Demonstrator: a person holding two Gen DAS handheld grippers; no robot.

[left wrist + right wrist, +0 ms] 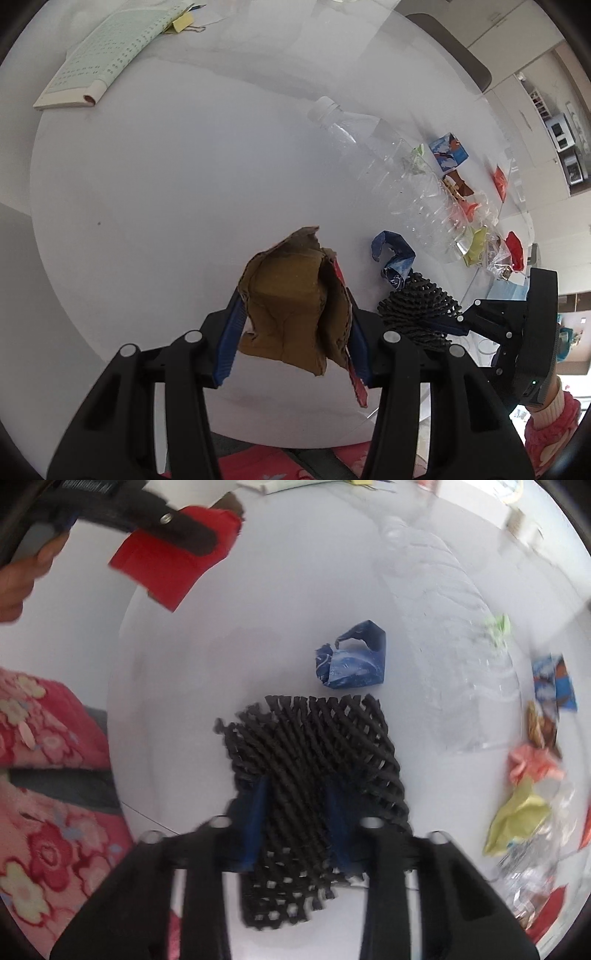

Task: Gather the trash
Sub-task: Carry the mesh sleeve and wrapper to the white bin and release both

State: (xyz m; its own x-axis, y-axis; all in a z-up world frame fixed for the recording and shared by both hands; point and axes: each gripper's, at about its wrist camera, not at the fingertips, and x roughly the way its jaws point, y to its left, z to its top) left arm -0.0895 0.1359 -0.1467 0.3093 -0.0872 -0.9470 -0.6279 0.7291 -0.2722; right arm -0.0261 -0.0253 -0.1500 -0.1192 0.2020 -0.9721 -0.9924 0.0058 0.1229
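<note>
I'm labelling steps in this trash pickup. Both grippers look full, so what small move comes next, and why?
Probably carry both loads off the table to the trash: the left gripper is clamped on torn cardboard, the right gripper on black foam netting. No bin is visible.

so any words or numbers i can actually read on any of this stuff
None can be read.
Pale green booklet: rows of printed characters, too small to read.
Blue and white wrapper: picture only, any print too small.
Left tongs body: a white strip of lettering, blurred.
Crumpled blue paper: no text legible.
</note>
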